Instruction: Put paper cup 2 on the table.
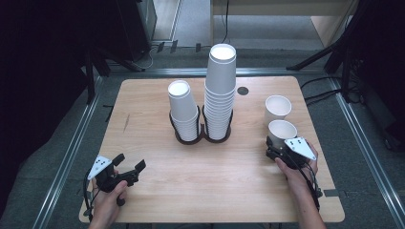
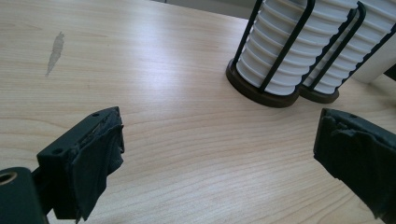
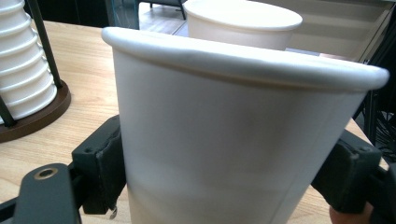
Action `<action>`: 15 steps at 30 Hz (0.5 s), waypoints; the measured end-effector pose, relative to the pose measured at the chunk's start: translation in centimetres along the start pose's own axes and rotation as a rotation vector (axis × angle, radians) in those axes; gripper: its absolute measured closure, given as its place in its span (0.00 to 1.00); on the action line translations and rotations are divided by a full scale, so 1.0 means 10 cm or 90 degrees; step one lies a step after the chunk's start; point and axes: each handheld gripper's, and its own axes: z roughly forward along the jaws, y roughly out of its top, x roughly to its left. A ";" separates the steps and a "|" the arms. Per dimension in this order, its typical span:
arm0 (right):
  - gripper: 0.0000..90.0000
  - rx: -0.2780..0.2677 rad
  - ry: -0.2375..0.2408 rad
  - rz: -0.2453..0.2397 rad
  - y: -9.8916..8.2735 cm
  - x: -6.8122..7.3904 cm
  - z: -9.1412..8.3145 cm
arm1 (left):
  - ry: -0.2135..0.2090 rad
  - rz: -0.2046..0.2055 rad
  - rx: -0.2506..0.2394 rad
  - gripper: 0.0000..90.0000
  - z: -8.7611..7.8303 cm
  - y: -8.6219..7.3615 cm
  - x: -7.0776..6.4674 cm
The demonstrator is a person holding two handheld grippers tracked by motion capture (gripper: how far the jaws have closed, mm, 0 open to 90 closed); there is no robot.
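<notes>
A white paper cup (image 1: 282, 130) stands upright at the table's right side, and my right gripper (image 1: 276, 149) is shut on its lower wall. In the right gripper view the cup (image 3: 233, 116) sits between both black pads (image 3: 108, 163), which press on its sides. A second white cup (image 1: 278, 107) stands just behind it, also upright (image 3: 243, 23). My left gripper (image 1: 130, 163) rests near the front left edge, open, with bare wood between its jaws (image 2: 219, 154).
Two stacks of upside-down white cups stand in black wire holders mid-table: a short one (image 1: 183, 110) and a tall one (image 1: 221, 90). The wooden table (image 1: 191, 191) has a dark round hole (image 1: 243, 90) at the back. Cables and stand legs lie beyond.
</notes>
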 end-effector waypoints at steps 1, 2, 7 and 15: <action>0.18 0.000 -0.002 -0.002 0.00 0.00 0.00 | 0.000 0.000 0.000 0.02 0.00 0.00 0.00; 0.18 0.002 -0.003 -0.002 0.00 0.00 -0.01 | 0.000 -0.001 0.001 0.02 0.00 0.00 0.00; 0.17 0.010 -0.028 0.000 0.00 0.00 -0.05 | 0.000 -0.001 0.002 0.02 0.00 0.00 0.00; 0.17 0.007 -0.040 0.040 -0.03 -0.08 -0.08 | -0.002 0.002 0.004 0.02 0.01 0.00 -0.01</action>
